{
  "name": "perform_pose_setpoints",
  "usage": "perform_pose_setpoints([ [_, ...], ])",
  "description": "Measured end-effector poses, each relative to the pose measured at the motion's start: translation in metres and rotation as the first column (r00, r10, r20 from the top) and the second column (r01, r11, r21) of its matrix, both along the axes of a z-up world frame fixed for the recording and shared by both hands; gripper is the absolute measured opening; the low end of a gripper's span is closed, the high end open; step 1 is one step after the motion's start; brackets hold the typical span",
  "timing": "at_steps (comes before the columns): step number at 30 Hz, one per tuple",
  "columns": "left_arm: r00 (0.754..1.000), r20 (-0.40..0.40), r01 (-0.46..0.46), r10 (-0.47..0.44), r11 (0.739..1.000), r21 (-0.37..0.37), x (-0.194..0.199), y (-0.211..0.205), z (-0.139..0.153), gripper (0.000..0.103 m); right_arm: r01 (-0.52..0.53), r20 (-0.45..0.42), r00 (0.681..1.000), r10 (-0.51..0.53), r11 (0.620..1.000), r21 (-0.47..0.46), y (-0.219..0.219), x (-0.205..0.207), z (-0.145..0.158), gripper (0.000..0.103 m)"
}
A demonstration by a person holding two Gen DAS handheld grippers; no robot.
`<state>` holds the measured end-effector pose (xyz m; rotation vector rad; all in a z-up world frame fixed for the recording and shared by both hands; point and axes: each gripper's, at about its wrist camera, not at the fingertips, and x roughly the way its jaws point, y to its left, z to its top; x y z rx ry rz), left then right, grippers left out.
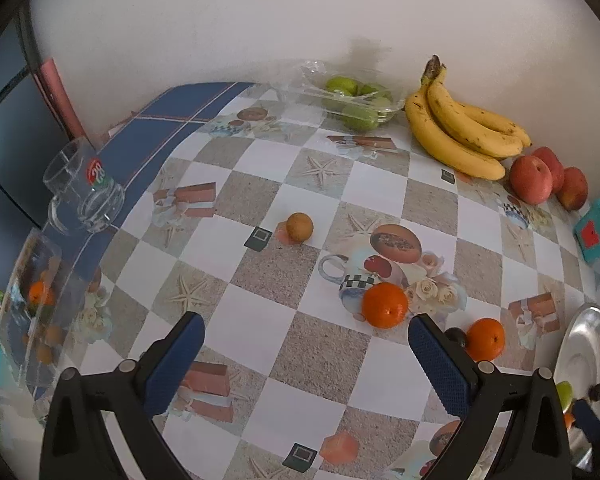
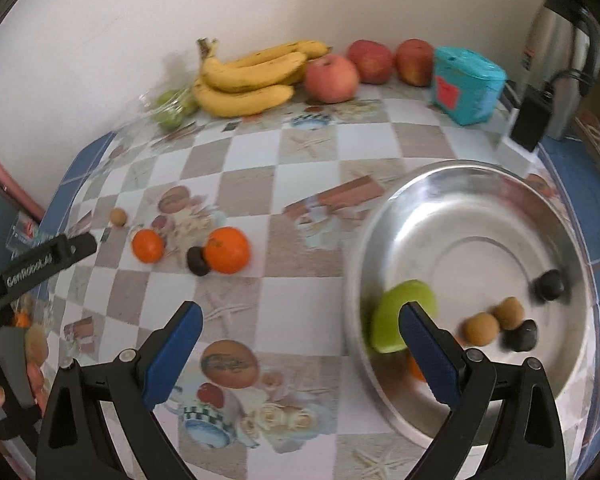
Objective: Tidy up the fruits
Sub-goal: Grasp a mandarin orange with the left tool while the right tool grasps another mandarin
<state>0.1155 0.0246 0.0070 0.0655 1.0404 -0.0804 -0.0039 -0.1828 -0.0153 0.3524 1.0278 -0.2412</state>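
Note:
My left gripper (image 1: pixel 306 334) is open and empty above the checkered tablecloth. Two oranges (image 1: pixel 385 305) (image 1: pixel 485 339) lie just ahead of its right finger, with a small dark fruit (image 1: pixel 457 336) between them. A small brown fruit (image 1: pixel 299 227) lies farther ahead. My right gripper (image 2: pixel 300 322) is open and empty beside the steel bowl (image 2: pixel 500 208). The bowl holds a green fruit (image 2: pixel 400 312), two small brown fruits (image 2: pixel 480 328), two dark fruits (image 2: pixel 548 285) and an orange piece, mostly hidden behind my right finger.
Bananas (image 1: pixel 460 128), red apples (image 1: pixel 534 178) and a clear tray of green fruit (image 1: pixel 352 100) line the wall. A glass mug (image 1: pixel 82 188) and a clear container (image 1: pixel 32 308) stand left. A turquoise box (image 2: pixel 466 84) and a kettle (image 2: pixel 556 40) stand at the right.

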Motion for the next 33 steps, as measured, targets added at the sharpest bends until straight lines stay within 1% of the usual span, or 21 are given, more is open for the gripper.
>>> perform_pose_setpoints([
  [4, 1.000, -0.007, 0.001, -0.001, 1.000, -0.014, 0.004, 0.001, -0.003, 0.103, -0.025, 0.012, 1.000, 0.025, 1.000, 0.014, 0.008, 0.008, -0.001, 0.099],
  [8, 1.000, -0.023, 0.020, -0.021, 0.999, -0.049, 0.010, 0.000, -0.008, 0.103, -0.037, 0.032, 0.999, 0.036, 0.999, 0.032, 0.012, 0.017, -0.004, 0.099],
  [14, 0.997, -0.042, 0.059, -0.062, 0.996, -0.065, 0.020, -0.006, -0.019, 0.103, -0.025, 0.044, 0.999, 0.020, 0.995, 0.096, 0.012, 0.034, -0.013, 0.099],
  [19, 0.994, -0.061, 0.083, -0.091, 0.989, -0.123, 0.029, -0.009, -0.031, 0.101, -0.023, 0.041, 0.999, 0.018, 0.993, 0.119, 0.014, 0.050, -0.022, 0.096],
  [20, 0.993, -0.065, 0.089, -0.099, 0.987, -0.137, 0.030, -0.010, -0.034, 0.096, -0.022, 0.041, 0.999, 0.017, 0.992, 0.123, 0.014, 0.053, -0.024, 0.095],
  [21, 0.992, -0.071, 0.094, -0.106, 0.984, -0.150, 0.031, -0.011, -0.036, 0.091, -0.021, 0.042, 0.999, 0.016, 0.992, 0.125, 0.014, 0.056, -0.026, 0.090],
  [22, 0.991, -0.076, 0.097, -0.110, 0.983, -0.158, 0.032, -0.012, -0.038, 0.089, -0.022, 0.041, 0.999, 0.017, 0.992, 0.126, 0.014, 0.058, -0.028, 0.086],
  [23, 0.990, -0.081, 0.100, -0.114, 0.981, -0.166, 0.033, -0.013, -0.040, 0.087, -0.022, 0.038, 0.999, 0.018, 0.992, 0.125, 0.015, 0.062, -0.030, 0.079],
  [25, 0.988, -0.091, 0.103, -0.123, 0.975, -0.196, 0.036, -0.015, -0.044, 0.082, -0.022, 0.030, 0.999, 0.018, 0.991, 0.130, 0.015, 0.066, -0.034, 0.078],
  [27, 0.986, -0.103, 0.106, -0.132, 0.968, -0.226, 0.039, -0.017, -0.048, 0.072, -0.026, 0.029, 0.999, 0.022, 0.989, 0.147, 0.016, 0.070, -0.038, 0.076],
  [28, 0.984, -0.111, 0.109, -0.138, 0.965, -0.237, 0.040, -0.018, -0.050, 0.070, -0.028, 0.028, 0.999, 0.024, 0.988, 0.151, 0.016, 0.072, -0.040, 0.074],
  [30, 0.981, -0.124, 0.115, -0.148, 0.964, -0.241, 0.041, -0.022, -0.055, 0.066, -0.029, 0.026, 0.999, 0.025, 0.988, 0.153, 0.017, 0.075, -0.042, 0.065],
  [32, 0.978, -0.137, 0.117, -0.155, 0.961, -0.250, 0.043, -0.024, -0.059, 0.065, -0.028, 0.023, 0.999, 0.025, 0.988, 0.154, 0.018, 0.078, -0.044, 0.062],
  [33, 0.977, -0.147, 0.114, -0.157, 0.958, -0.264, 0.044, -0.026, -0.061, 0.063, -0.028, 0.020, 0.999, 0.025, 0.988, 0.155, 0.018, 0.079, -0.045, 0.059],
])
